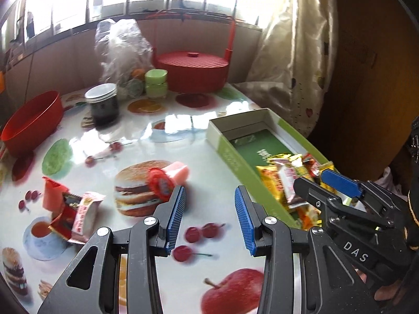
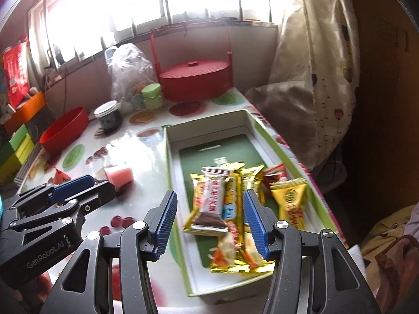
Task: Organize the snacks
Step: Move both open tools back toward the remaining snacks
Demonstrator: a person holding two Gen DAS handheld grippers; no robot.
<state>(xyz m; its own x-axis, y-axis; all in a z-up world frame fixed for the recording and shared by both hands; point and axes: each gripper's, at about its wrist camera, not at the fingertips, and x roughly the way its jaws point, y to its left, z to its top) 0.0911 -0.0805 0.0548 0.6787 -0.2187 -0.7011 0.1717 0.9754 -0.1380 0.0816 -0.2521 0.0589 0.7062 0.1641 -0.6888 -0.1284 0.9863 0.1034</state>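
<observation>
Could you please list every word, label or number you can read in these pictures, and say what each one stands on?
"DAS": black body of the right gripper, seen from the left wrist.
"GenRobot.AI": black body of the left gripper, seen from the right wrist.
Snack wrappers, the green cardboard box and the red poster carry print too blurred to read.

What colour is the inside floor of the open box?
Dark green, clearest in the right wrist view: box.

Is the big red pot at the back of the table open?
No, the red pot has its red lid sitting on top, with the small knob showing in the middle.
</observation>
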